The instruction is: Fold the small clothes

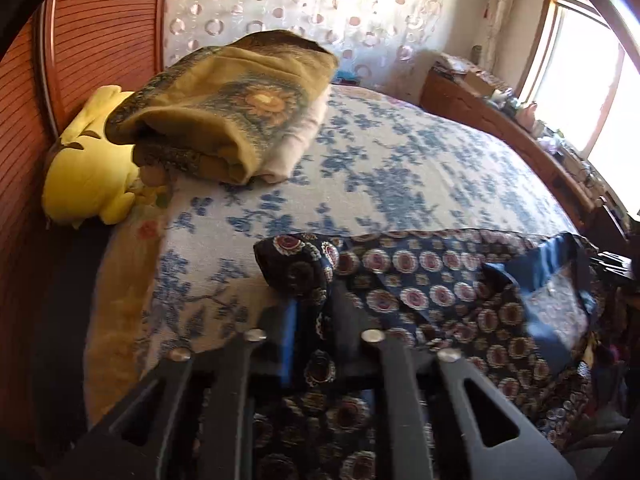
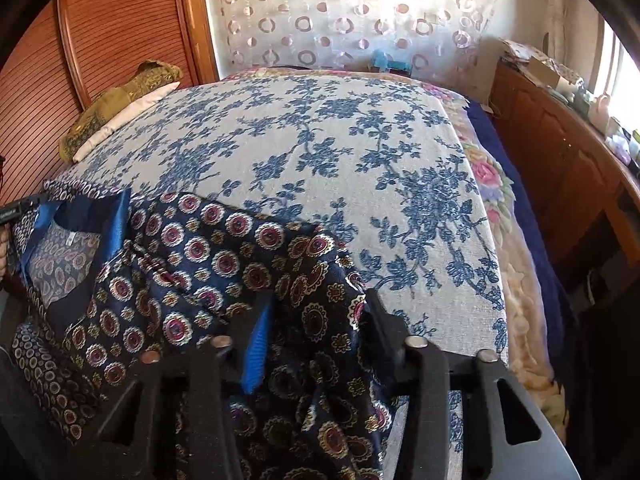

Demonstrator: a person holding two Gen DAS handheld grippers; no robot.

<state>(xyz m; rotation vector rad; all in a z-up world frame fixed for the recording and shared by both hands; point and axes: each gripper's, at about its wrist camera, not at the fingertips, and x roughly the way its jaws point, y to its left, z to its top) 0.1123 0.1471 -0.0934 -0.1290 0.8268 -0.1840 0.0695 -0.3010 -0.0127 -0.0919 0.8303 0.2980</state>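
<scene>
Item: navy silky garment (image 2: 224, 256) printed with red-and-gold medallions, bright blue inner trim, spread along the near edge of the bed, part of it hanging over that edge

Carrier: bed with a cream bedspread patterned in blue flowers (image 2: 320, 152)

Your left claw (image 1: 310, 312): jaws pressed close, pinching a bunched fold of the garment at its left end, near the bed's near-left corner

Your right claw (image 2: 316, 320): jaws part-way closed around a raised fold of the same garment at its right end; cloth fills the gap and drapes down between the fingers

Also on the bed, far-left corner: folded olive-gold blanket with a blue floral medallion (image 1: 224, 112) stacked on pale cloth; yellow plush toy (image 1: 88, 168) just beside it
</scene>
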